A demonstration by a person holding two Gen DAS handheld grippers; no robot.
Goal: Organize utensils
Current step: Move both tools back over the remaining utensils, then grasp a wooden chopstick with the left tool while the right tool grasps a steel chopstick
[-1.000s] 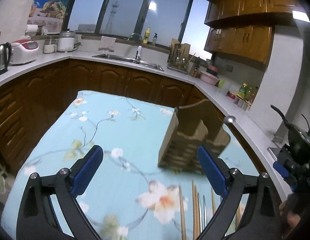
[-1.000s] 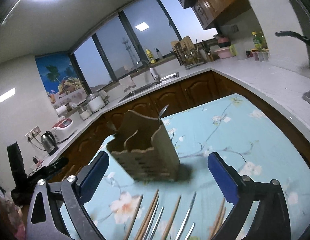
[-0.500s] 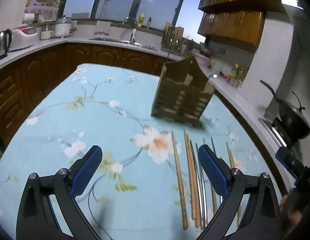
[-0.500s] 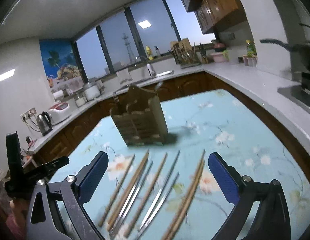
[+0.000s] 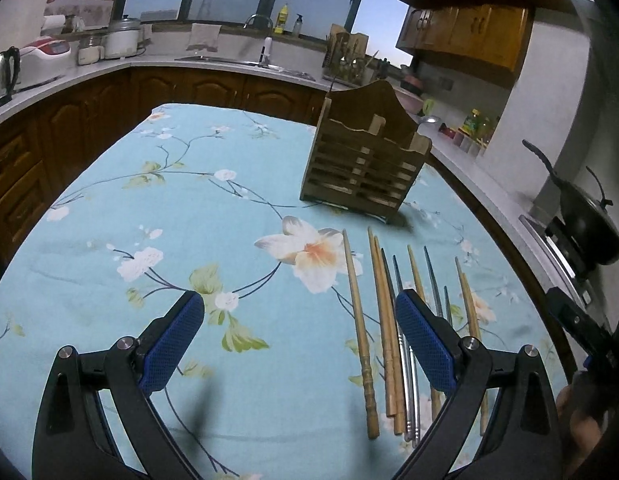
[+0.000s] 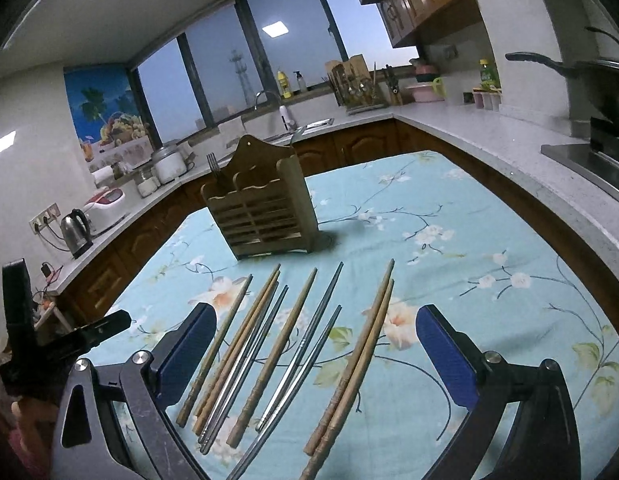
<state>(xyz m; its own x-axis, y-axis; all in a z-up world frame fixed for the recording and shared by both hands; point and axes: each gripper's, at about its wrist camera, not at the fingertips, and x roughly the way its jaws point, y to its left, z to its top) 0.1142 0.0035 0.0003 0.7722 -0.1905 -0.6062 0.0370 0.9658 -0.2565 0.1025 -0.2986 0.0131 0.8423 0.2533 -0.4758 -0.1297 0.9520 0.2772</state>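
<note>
Hovering over the floral surface with both tools spread wide and empty: left tool, right tool above chopsticks; wooden holder beyond.

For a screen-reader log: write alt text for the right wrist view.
The open right gripper hovers over a row of wooden and metal chopsticks lying side by side on a floral blue tablecloth. Behind them a slatted wooden utensil holder stands upright with a fork in it; kitchen counters curve around.
</note>
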